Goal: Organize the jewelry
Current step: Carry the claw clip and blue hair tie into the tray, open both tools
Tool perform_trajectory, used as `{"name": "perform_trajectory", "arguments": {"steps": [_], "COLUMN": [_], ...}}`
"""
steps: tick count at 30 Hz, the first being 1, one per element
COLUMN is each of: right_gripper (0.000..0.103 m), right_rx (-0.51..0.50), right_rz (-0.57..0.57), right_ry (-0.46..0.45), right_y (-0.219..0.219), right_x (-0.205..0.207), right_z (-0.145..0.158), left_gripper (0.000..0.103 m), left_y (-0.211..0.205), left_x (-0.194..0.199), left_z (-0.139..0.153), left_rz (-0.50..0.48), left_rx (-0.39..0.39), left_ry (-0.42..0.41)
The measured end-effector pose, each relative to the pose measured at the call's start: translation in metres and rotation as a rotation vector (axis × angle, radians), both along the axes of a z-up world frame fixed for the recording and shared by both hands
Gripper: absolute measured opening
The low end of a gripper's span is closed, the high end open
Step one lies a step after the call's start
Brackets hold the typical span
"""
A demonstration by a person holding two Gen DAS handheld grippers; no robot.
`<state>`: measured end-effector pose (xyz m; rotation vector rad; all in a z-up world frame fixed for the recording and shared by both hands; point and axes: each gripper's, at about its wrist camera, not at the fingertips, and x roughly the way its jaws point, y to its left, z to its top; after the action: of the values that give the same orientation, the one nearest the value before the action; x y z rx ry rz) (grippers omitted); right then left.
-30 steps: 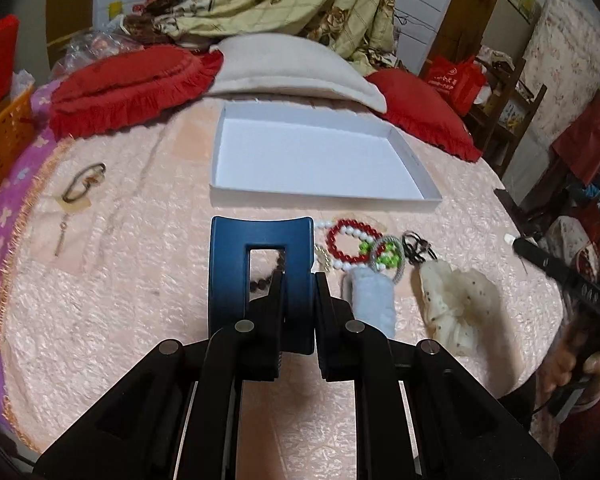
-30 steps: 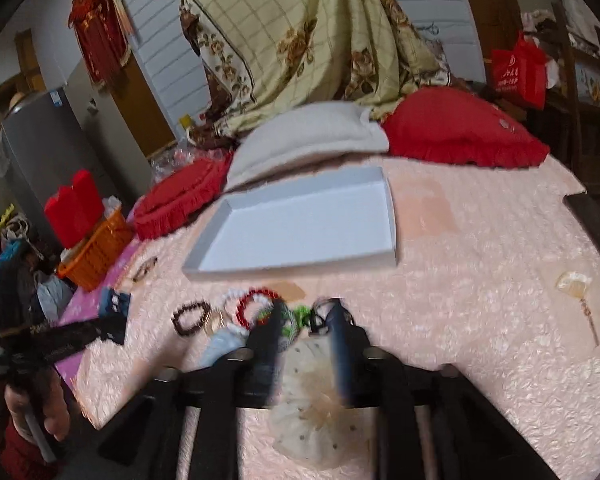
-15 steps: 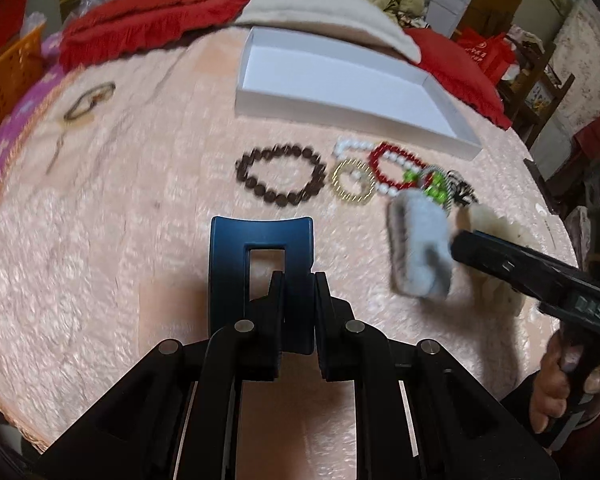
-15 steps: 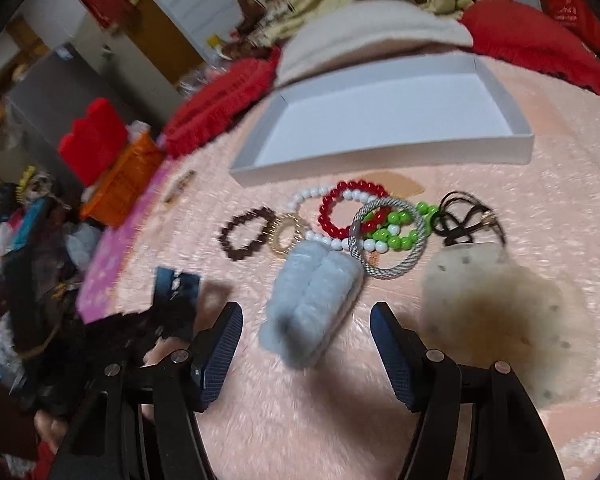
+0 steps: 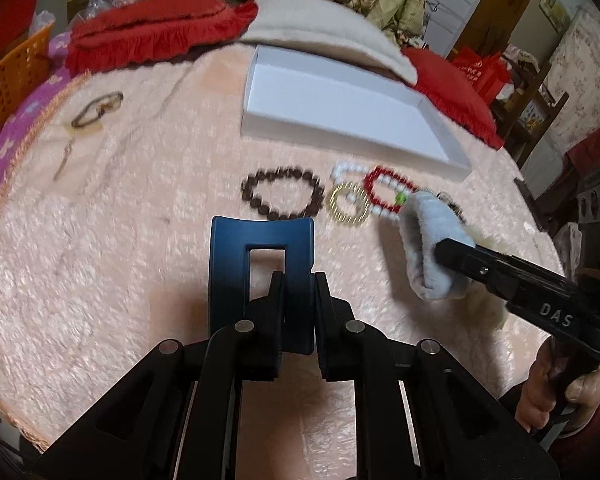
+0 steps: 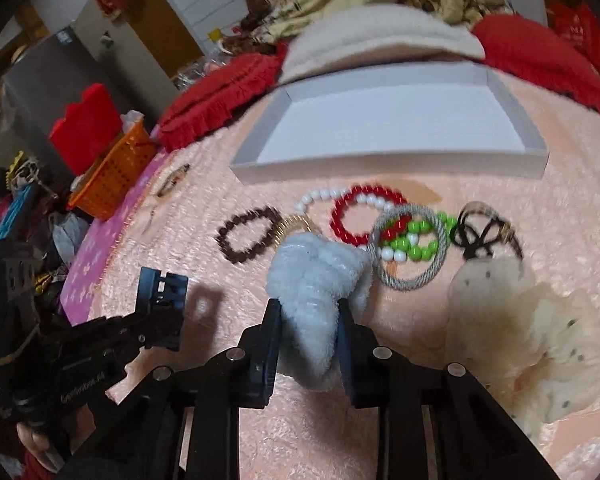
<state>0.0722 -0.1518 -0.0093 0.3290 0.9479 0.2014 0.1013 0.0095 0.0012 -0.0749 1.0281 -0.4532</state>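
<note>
Pale blue and fluffy, a plush fabric scrunchie [image 6: 320,280] sits squeezed between the two dark fingers of the right gripper [image 6: 310,344], whose jaws are closing on it, the pads already pressing into its sides, low over the peach quilted bedspread [image 6: 500,192]. Just beyond it lies a cluster of jewelry: a red bead bracelet [image 6: 340,220] overlapping a white bead bracelet [image 6: 320,196], a gold coil ring [image 5: 350,204], a grey twisted cord bangle [image 6: 432,272] over green and white beads [image 6: 412,246], and black loops of cord [image 6: 480,232]; a dark brown bead bracelet [image 6: 244,236] lies a little apart to the left. A cream dotted tulle scrunchie [image 6: 512,312] lies to the right. Behind the cluster lies a shallow white cardboard tray [image 6: 380,168]. The left gripper [image 5: 298,280], fingers brought almost together, has hold of a dark blue rectangular plastic hair clip [image 5: 260,236] over bare bedspread left of the jewelry. Red fringed cushions [image 5: 160,28] and a cream pillow [image 5: 320,28] border the far edge.
</note>
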Motion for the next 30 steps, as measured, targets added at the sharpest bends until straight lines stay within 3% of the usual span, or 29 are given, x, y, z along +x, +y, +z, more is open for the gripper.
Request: {"name": "perform_trajectory", "arguments": {"steps": [5,9,11,18,23,26,30], "right_gripper": [0.025,0.025,0.025,0.025,0.025,0.025,0.043], "right_rx": [0.036,0.036,-0.015,-0.080,-0.024,0.012,0.045], "right_rz": [-0.031,-0.088,-0.106,-0.132,-0.158,-0.153,-0.180], "right_ry": [-0.077,-0.099,-0.103,-0.018,0.035,0.063,0.085], "right_y": [-0.028,-0.063,-0.077,-0.111,-0.131,-0.136,-0.145], "right_x": [0.013,0.048,0.075,0.161,0.209,0.228,0.239], "right_z": [0.036,0.055,0.058,0.030,0.006,-0.003,-0.013], "left_gripper": [0.012,0.012,0.012,0.014,0.018,0.032,0.044], "left_y": [-0.008,-0.023,-0.034,-0.080,-0.095,-0.094,-0.089], "left_x": [0.027,0.076,0.108,0.215,0.263,0.283,0.294], "left_z": [0.028,0.046,0.051,0.028,-0.003,-0.013,-0.012], "left_rz": [-0.016,-0.021,-0.017,-0.043,0.002,0.008,0.038], "left_rx": [-0.037,-0.052,-0.060,0.031,0.065,0.019,-0.022], "left_ry": [-0.024,-0.032,-0.034,0.001,0.038,0.060,0.048]}}
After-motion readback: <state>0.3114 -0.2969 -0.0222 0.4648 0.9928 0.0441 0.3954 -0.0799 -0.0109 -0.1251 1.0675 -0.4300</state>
